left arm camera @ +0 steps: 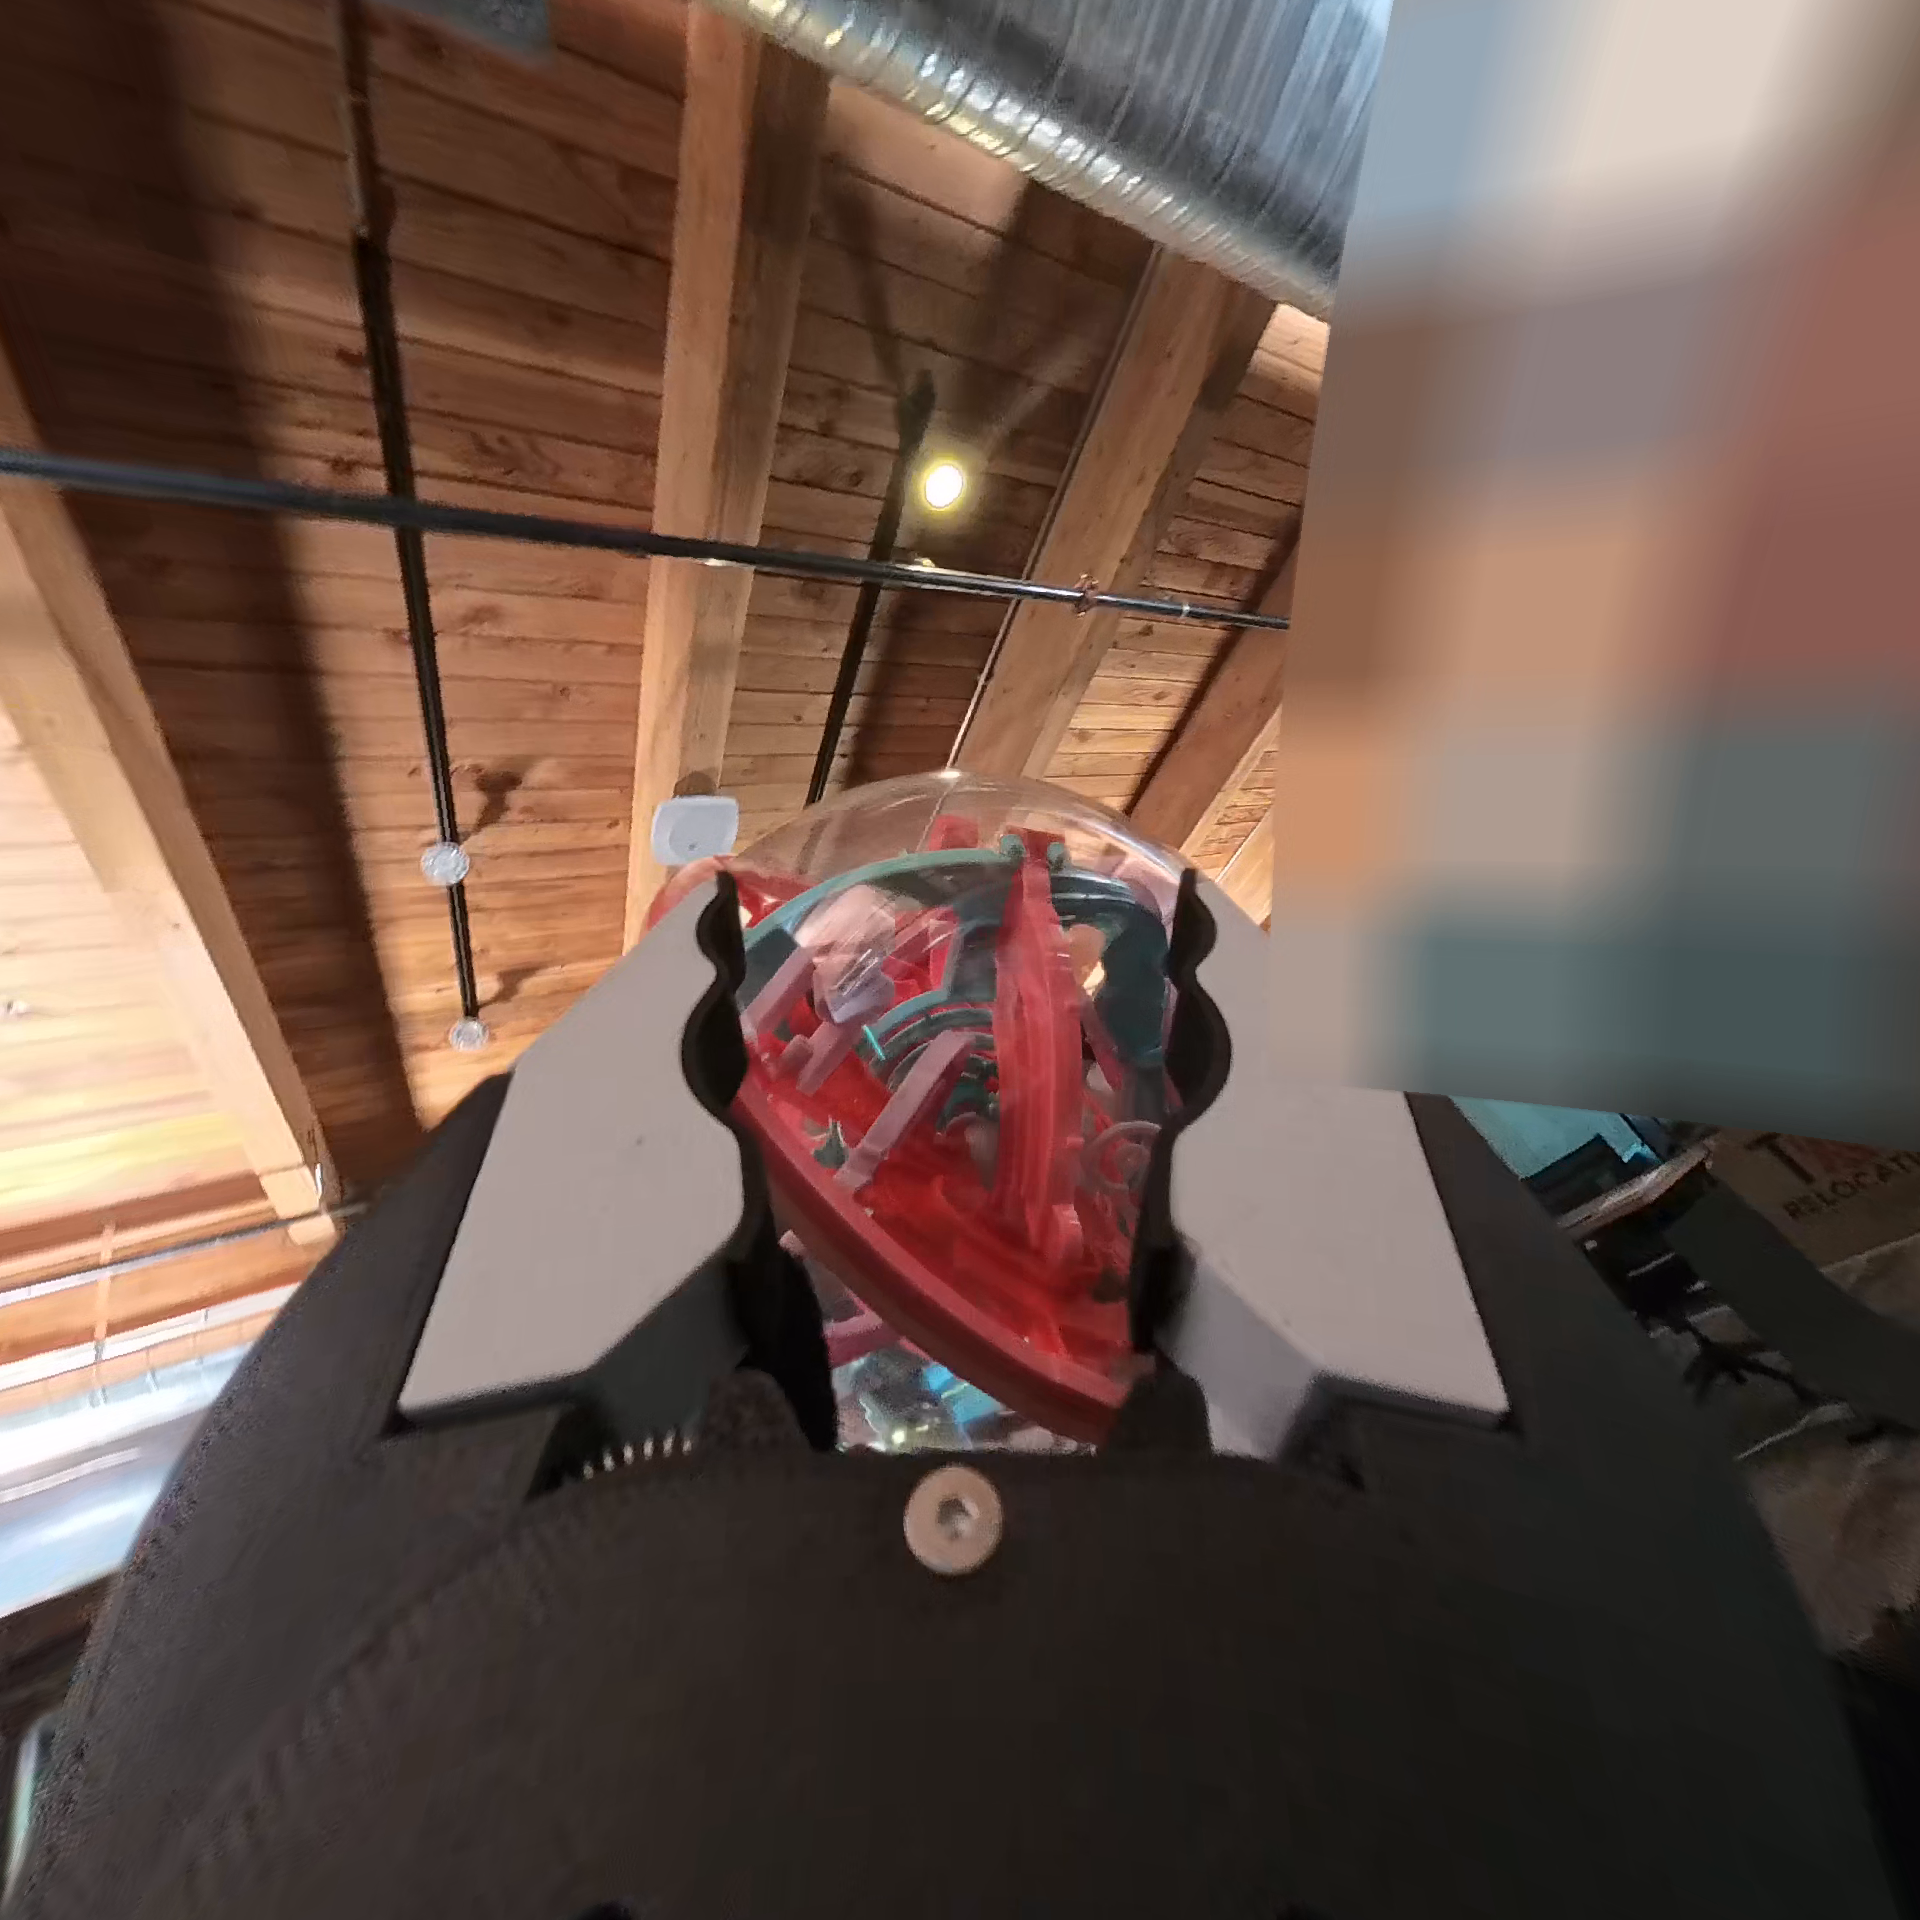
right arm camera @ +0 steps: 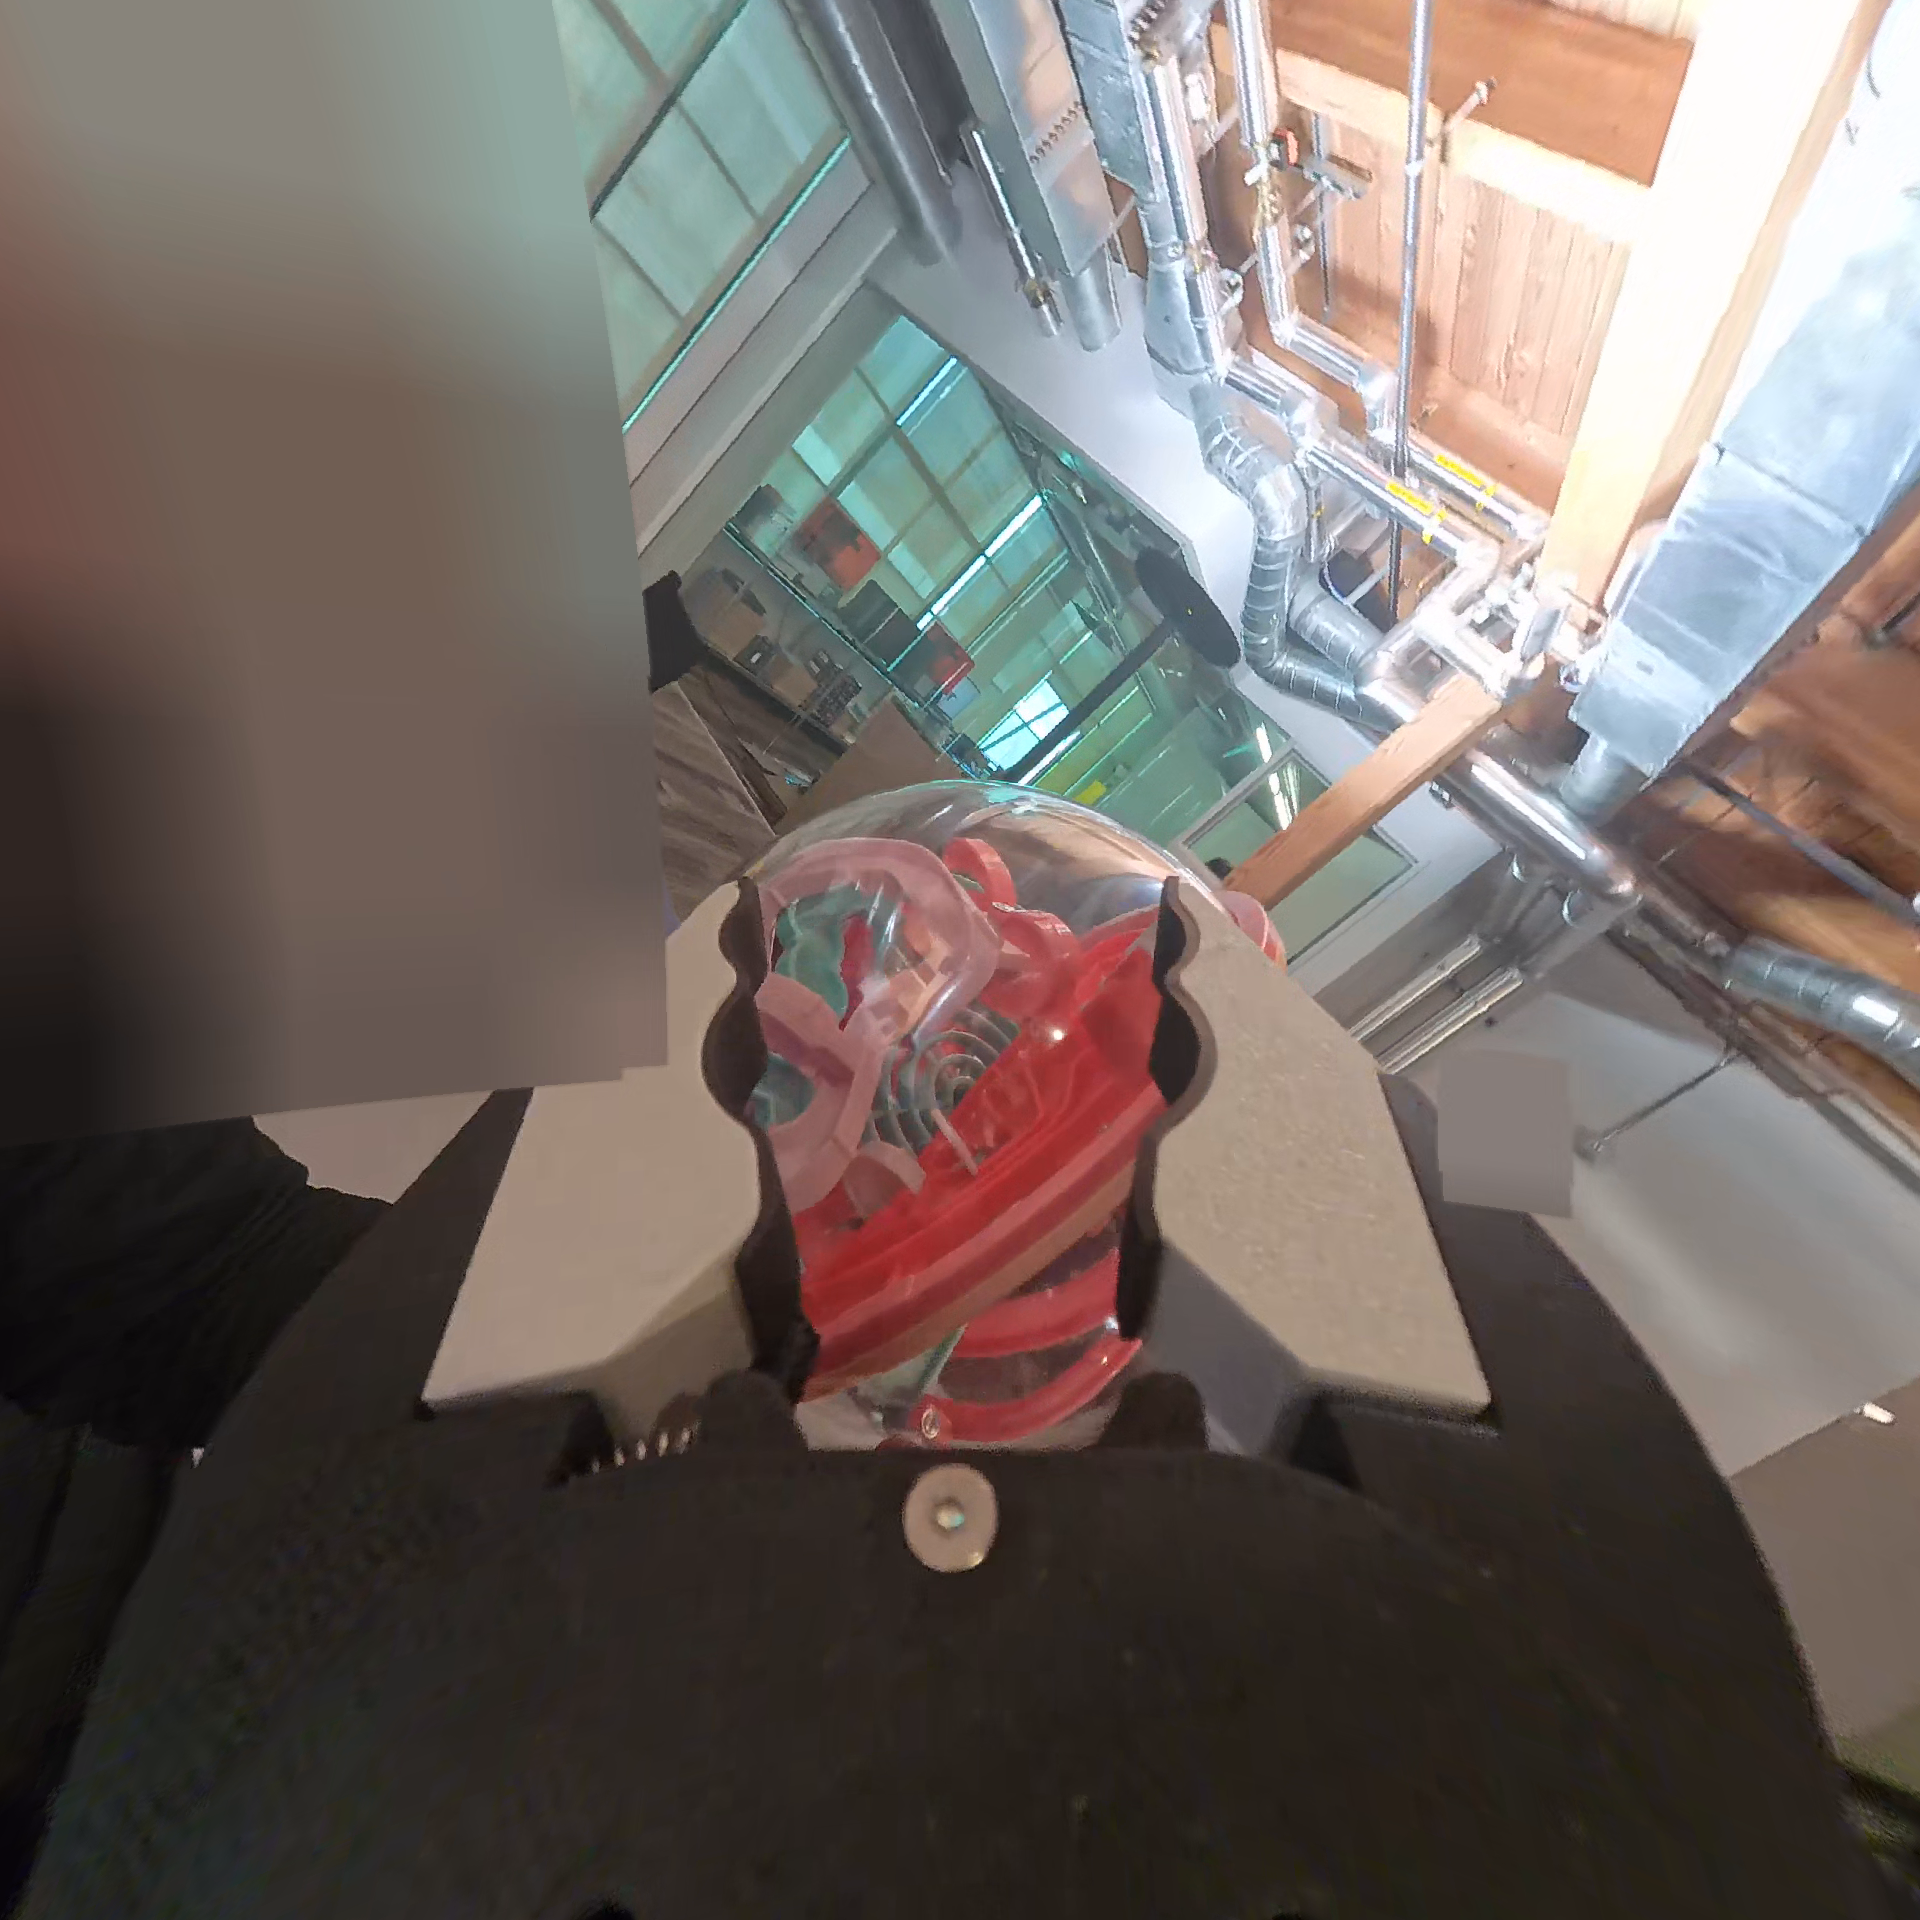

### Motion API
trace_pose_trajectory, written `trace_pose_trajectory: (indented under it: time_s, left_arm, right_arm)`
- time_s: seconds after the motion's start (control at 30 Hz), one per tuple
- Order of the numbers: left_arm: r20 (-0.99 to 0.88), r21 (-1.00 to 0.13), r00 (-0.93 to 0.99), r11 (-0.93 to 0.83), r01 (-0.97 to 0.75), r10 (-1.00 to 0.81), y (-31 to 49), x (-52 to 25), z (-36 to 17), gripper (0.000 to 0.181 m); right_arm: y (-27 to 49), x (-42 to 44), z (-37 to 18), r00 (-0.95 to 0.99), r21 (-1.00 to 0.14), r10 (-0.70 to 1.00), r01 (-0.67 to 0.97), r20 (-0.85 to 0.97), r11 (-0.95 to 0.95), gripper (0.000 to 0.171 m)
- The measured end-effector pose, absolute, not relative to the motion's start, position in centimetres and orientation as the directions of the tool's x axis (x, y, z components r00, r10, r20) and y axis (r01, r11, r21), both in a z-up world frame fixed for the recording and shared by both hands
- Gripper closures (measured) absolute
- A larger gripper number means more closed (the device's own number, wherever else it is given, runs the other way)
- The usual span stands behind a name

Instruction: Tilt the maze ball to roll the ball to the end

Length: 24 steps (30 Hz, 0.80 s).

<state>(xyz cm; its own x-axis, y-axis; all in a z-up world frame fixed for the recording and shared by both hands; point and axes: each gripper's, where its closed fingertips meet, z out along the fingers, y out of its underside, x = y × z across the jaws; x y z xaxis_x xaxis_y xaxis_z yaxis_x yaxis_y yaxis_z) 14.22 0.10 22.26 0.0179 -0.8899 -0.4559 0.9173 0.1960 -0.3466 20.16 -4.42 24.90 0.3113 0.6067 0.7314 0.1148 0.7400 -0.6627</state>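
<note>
The maze ball is a clear plastic sphere with red, teal and pale pink tracks inside. In the left wrist view my left gripper is shut on it, grey fingers pressed to both sides, pointing up toward the ceiling. In the right wrist view my right gripper is shut on the same maze ball, also tilted upward. The ball is held in the air between both grippers. I cannot make out the small rolling ball inside.
A wooden plank ceiling with beams, black rods and a silver duct is overhead. Silver pipes and glass partitions fill the right wrist view. Boxes lie at lower right of the left wrist view.
</note>
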Motion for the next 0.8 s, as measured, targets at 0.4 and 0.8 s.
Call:
trace_pose_trajectory:
  time_s: [0.4, 0.8]
  left_arm:
    - [-0.552, -0.283, 0.054, 0.247, 0.927, -0.832, -4.9, 12.5, 24.7, 0.102]
    - [-0.206, -0.43, -0.07, 0.026, 0.902, -0.976, 7.2, 16.5, 18.8, 0.101]
  right_arm:
    - [-9.3, 18.8, 27.3, 0.285, -0.576, 0.53, 0.106, 0.799, 0.811, 0.102]
    - [3.1, 22.7, 22.0, 0.378, -0.822, 0.746, 0.078, 0.548, 0.564, 0.104]
